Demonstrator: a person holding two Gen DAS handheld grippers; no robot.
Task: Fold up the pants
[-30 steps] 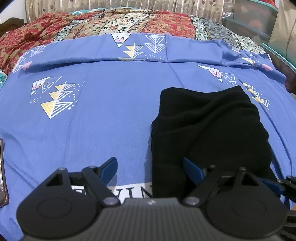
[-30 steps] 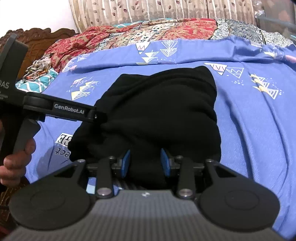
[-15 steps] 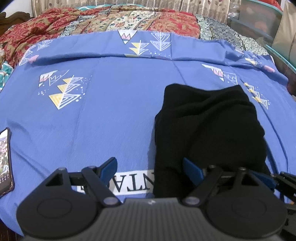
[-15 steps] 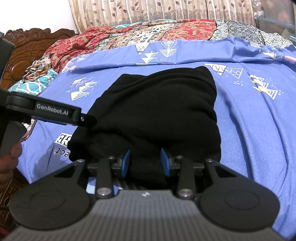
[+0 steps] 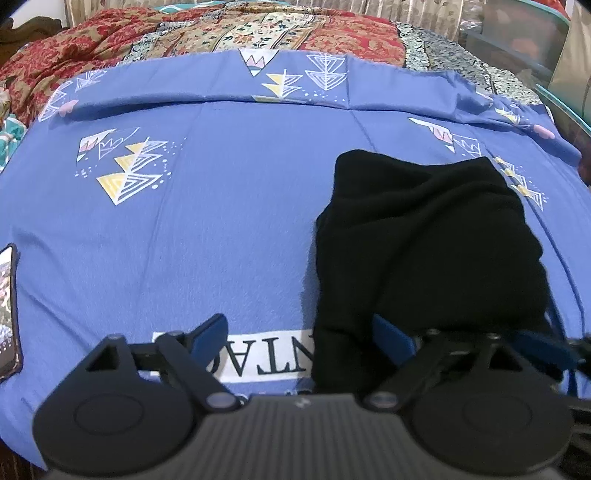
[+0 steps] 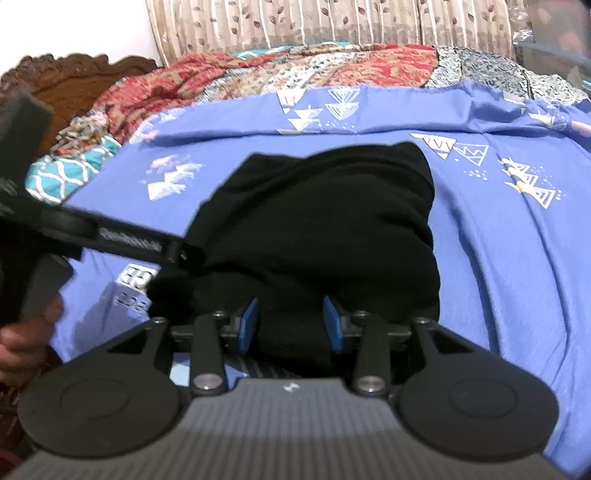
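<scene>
Folded black pants (image 5: 424,251) lie on the blue printed sheet (image 5: 221,229), a compact bundle right of centre. My left gripper (image 5: 301,334) hovers at their near left corner, its jaws opening wide; only its right finger (image 5: 391,336) is against the fabric, and nothing is gripped. In the right wrist view the pants (image 6: 321,221) fill the middle. My right gripper (image 6: 291,325) is at their near edge, its jaws opening, and a thick fold still fills the gap and touches both pads. The left gripper's arm (image 6: 129,245) reaches in from the left, held by a hand (image 6: 26,332).
A phone (image 5: 7,310) lies at the sheet's left edge. A red patterned quilt (image 5: 258,33) covers the far side of the bed. A carved wooden headboard (image 6: 74,77) and curtains (image 6: 332,22) stand behind. White lettering (image 5: 266,356) marks the sheet's near edge.
My left gripper's fingers have spread wider and it has drawn back slightly from the pants' corner. The right gripper's pads stand a little further apart. The pants have stayed put.
</scene>
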